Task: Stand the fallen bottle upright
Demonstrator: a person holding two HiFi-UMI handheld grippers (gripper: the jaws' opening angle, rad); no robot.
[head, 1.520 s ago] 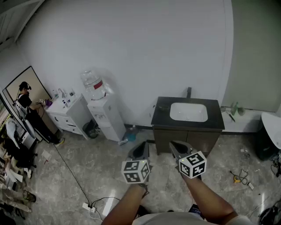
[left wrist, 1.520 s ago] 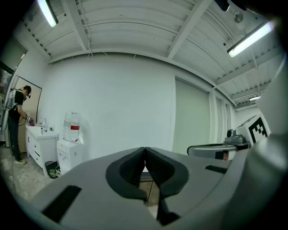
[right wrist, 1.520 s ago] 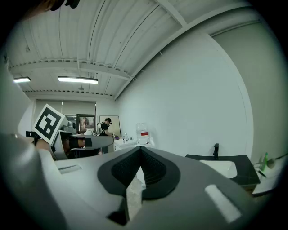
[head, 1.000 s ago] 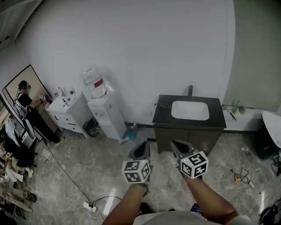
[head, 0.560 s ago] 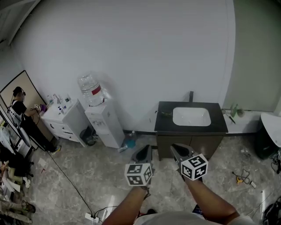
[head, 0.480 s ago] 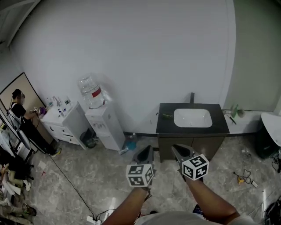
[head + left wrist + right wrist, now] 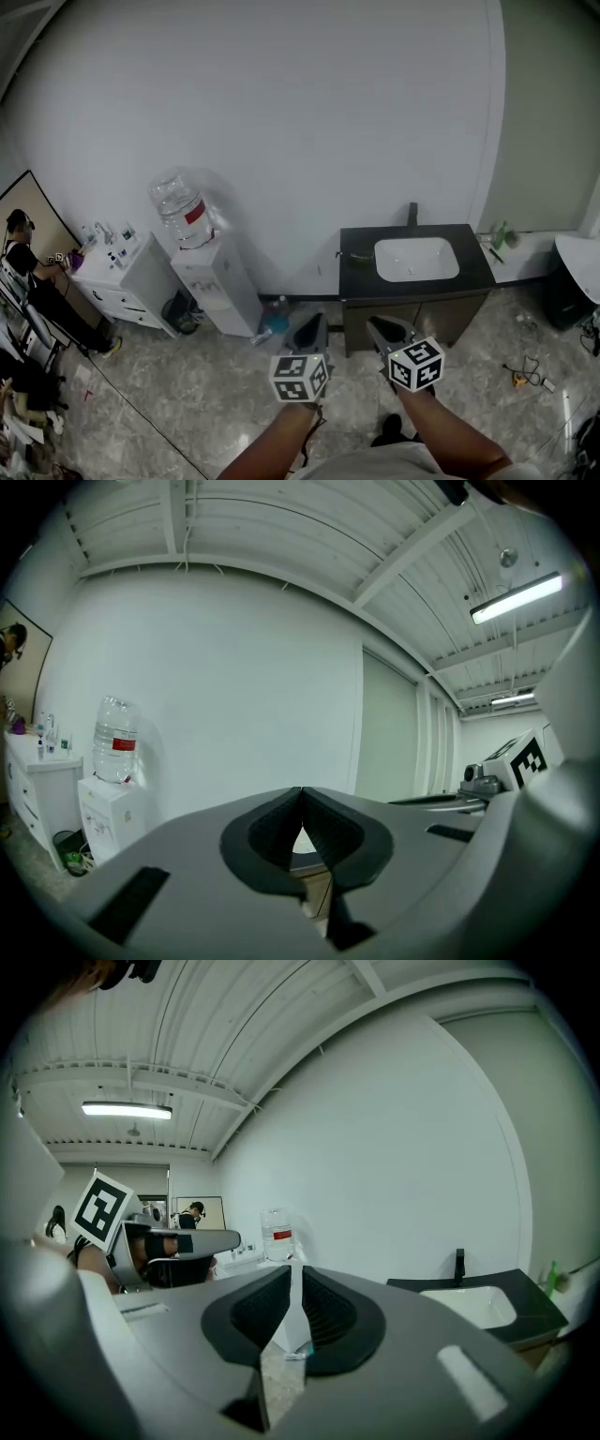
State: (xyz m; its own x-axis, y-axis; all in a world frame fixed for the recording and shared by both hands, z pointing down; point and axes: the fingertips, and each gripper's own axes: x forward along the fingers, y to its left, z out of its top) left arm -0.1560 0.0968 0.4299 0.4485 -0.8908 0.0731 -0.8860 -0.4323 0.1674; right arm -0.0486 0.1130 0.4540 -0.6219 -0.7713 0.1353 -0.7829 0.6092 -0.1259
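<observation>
The fallen bottle (image 7: pixel 260 337) lies on the floor (image 7: pixel 187 412), centre-left, beyond the closed, empty left tongs (image 7: pixel 309 325); the right tongs (image 7: pixel 381 327) are opening, gripping nothing.

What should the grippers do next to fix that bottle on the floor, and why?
Probably walk closer and lower the right gripper toward the bottle lying on the floor beside the water dispenser. It is too far to reach, and the right gripper's jaws are opening with nothing between them.
</observation>
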